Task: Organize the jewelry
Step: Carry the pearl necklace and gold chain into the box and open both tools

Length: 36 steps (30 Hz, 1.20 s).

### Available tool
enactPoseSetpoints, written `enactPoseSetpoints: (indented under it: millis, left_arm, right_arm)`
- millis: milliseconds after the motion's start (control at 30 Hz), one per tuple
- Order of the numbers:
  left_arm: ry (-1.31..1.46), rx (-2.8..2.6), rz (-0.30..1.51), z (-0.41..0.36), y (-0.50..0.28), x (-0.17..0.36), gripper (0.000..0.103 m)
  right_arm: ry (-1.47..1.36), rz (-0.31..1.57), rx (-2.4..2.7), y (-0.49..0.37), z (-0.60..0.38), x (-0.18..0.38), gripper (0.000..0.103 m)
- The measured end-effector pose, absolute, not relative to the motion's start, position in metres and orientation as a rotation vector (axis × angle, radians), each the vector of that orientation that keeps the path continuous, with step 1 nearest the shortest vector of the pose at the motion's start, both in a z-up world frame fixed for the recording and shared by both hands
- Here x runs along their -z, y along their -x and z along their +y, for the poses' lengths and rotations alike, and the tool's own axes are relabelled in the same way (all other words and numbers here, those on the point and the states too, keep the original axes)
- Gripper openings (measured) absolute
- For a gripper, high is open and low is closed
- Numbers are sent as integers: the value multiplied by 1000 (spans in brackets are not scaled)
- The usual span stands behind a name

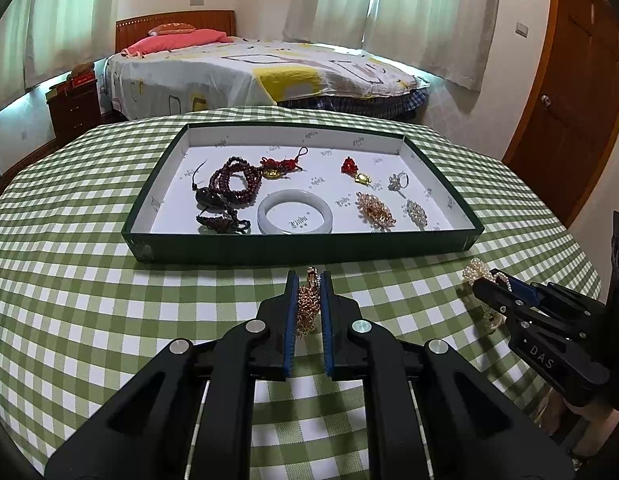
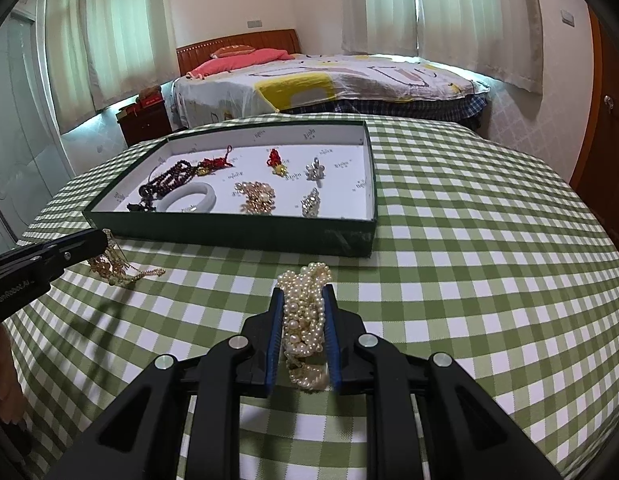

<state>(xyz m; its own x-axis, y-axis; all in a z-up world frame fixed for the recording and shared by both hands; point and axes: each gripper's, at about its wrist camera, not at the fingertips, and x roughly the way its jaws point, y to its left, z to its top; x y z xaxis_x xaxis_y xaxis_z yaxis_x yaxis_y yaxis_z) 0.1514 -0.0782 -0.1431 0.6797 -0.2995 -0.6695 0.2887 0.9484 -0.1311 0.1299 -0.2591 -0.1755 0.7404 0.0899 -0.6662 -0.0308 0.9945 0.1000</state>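
Left gripper (image 1: 308, 280): its 2 blue-padded fingers are pressing together on the gold piece (image 1: 308, 306), which is sitting on the tablecloth (image 1: 109, 300) just in front of the tray's near wall.
Gold piece: it is looking like a light cluster of small metal links and beads with loose chain ends; from the right wrist view (image 2: 117, 268) strands are trailing out onto the cloth. It is probably going to sag and swing, so gripping the dense middle is seeming safer than gripping a strand.
Tray (image 1: 301, 246): a shallow dark-green cardboard box with white printed lining, stiff and flat-floored, lying well within reach ahead of both grippers.
Dark bead string (image 1: 233, 184): glossy maroon beads are coiling at the tray's left, limp and tangle-prone.
Bangle (image 1: 295, 211): a pale, smooth, rigid ring; I judge it slippery and breakable if dropped.
Red charms (image 1: 349, 166): knotted cord with small gold pendants, soft and light.
Brooches and ring (image 1: 399, 180): small hard sparkly pieces are occupying the tray's right half.
Pearl bundle (image 2: 305, 320): many round cream pearls in twisted strands, smooth and likely to roll, resting on the cloth near the tray's front right corner.
Right gripper (image 2: 303, 292): its fingers are clamping the pearl bundle around the middle, a sensible hold since loops are hanging past both ends.
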Motion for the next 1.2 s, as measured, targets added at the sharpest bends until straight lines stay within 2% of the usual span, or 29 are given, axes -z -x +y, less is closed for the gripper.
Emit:
enactPoseSetpoints:
  millis: [500,833,1200]
  left_arm:
    - [28,321,701,-72,-145,117,11]
    - [45,338,629,-70,-149,82,11]
    - [53,366,506,-83,-195,36,11]
  right_arm:
    - [-89,680,-83,-127,-252,151,20]
    - [-114,600,-103,-130,-251,115,20]
    - [-80,503,-123,-176,-244,76,20]
